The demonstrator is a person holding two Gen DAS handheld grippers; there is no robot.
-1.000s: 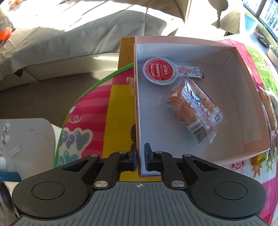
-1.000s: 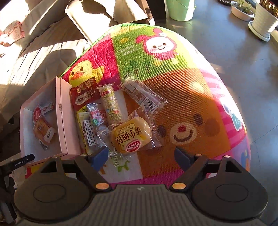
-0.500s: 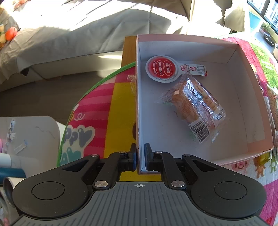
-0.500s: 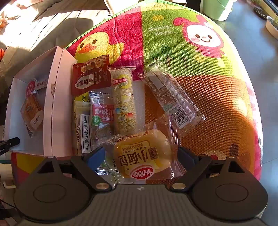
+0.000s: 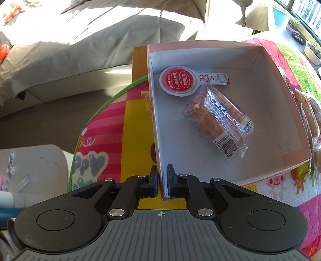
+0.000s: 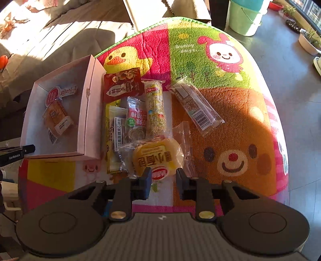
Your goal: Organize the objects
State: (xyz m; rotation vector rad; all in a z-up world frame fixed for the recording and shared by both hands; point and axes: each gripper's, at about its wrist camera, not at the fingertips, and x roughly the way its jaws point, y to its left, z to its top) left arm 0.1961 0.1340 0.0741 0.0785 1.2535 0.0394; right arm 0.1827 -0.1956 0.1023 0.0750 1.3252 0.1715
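Note:
My left gripper (image 5: 162, 174) is shut on the near left wall of the pink-rimmed white box (image 5: 200, 43), close to its corner. Inside the box lie a round red-lidded packet (image 5: 177, 81) and an orange cake packet (image 5: 216, 118). My right gripper (image 6: 163, 176) points down at the cartoon mat (image 6: 230, 120). Its jaws are closing on the near end of a yellow bread packet (image 6: 156, 156), whose red logo shows between the pads. The box (image 6: 89, 112) stands to the left of the snack pile.
Beside the bread lie a dark red packet (image 6: 123, 84), a rice bar (image 6: 155, 106), a red-and-white packet (image 6: 135, 118), a yellow biscuit packet (image 6: 114, 132) and a long clear bar (image 6: 195, 106). A sofa lies behind, with green buckets (image 6: 244, 16) on the floor.
The right jaws went from wide open around the bread packet to narrow on its near end, and the view drew back slightly. The left gripper kept its grip on the box wall.

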